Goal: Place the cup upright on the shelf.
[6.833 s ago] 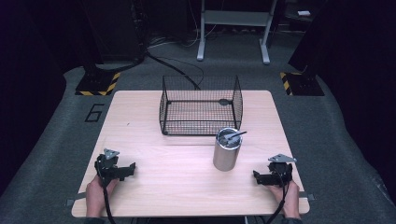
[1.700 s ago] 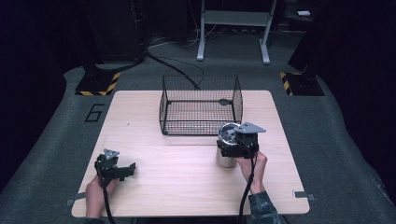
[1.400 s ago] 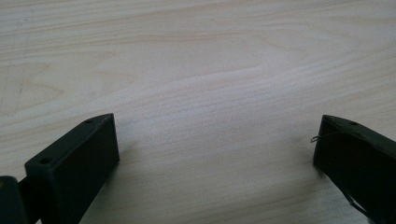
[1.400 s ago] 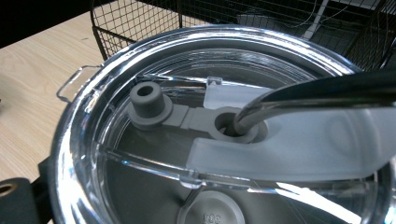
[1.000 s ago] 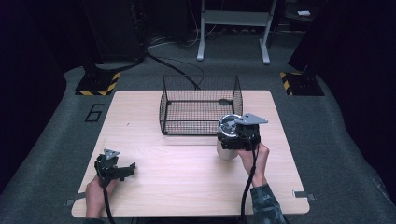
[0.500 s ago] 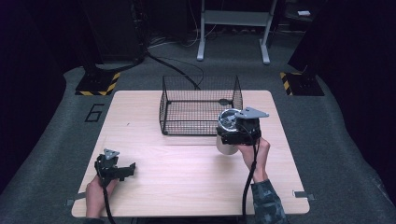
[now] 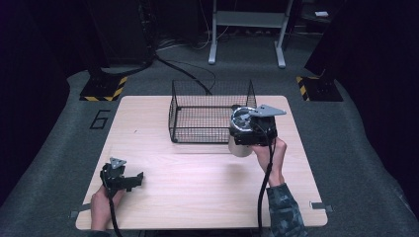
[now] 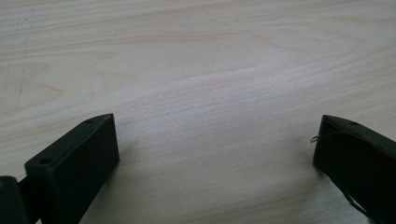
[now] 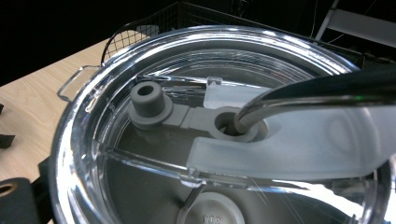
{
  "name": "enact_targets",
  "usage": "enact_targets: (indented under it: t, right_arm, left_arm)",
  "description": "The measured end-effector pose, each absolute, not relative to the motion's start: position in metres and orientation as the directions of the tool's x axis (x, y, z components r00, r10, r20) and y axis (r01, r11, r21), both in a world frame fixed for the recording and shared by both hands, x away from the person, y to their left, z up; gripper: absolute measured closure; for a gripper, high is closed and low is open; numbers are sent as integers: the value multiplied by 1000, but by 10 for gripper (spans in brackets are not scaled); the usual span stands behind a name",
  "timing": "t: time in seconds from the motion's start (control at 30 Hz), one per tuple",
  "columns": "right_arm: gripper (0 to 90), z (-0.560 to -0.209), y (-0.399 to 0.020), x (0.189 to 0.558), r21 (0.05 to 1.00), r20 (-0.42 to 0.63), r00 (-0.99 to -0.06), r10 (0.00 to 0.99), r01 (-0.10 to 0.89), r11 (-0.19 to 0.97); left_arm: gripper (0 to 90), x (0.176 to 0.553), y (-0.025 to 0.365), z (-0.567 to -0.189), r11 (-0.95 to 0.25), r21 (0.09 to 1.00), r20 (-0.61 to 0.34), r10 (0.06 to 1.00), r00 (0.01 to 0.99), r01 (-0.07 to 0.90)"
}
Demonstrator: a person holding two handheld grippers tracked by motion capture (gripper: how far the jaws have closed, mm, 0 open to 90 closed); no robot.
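- Surface: one pale wood-grain rectangular table [image 7: 197, 197] on grey carpet; dark room around it, two black-and-yellow hazard-striped floor blocks [image 7: 104, 89] at the far corners, a grey metal stand [image 7: 245, 19] behind, a "6" marked on the floor at left.
- Containers: two. One black wire-mesh rectangular basket [image 7: 197, 123] at the far centre of the table, no contents visible in the high view.
- One steel tumbler with clear plastic lid [image 9: 224, 121], just beside the basket's near right corner (contact with the mesh can't be told).
- In the tumbler: one metal straw [image 9: 299, 93] passes through the grey rubber grommet in the lid; a second grey plug sits beside it on the same strap.
- Grippers: two. Right gripper [image 7: 253, 133] is at the tumbler, jaws on either side of the body; whether they actually clamp it I can't tell.
- Left gripper [image 8: 215, 154] rests low over bare table at the near left, jaws spread wide, holding nothing.
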State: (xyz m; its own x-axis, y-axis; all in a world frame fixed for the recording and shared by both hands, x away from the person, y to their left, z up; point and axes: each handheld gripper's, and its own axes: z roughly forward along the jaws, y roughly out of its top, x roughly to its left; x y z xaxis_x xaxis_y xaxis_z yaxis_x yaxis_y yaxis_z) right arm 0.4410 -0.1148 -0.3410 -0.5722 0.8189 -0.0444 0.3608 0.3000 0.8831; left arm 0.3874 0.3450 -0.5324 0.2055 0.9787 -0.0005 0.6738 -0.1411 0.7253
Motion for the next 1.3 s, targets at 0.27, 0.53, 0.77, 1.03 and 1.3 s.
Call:
enact_targets:
  t: [0.27,0.53,0.77,1.03,1.3]
  right_arm:
    - [34,-331,-112,449,883,-45,-575,817,359,301]
    - [35,-319,-109,458,884,-47,-573,818,357,301]
    - [35,-311,-106,465,886,-56,-574,817,348,305]
    - [35,-303,-103,476,886,-59,-573,817,347,307]
    - [35,-297,-99,487,882,-60,-567,822,356,310]
  left_arm:
    - [0,387,345,-532,-142,725,0,979,206,674]
    - [0,387,345,-532,-142,725,0,979,206,674]
    - [0,387,345,-532,-142,725,0,978,207,674]
    - [0,387,345,-532,-143,725,0,978,207,674]
    - [0,387,345,-532,-142,725,0,978,207,674]
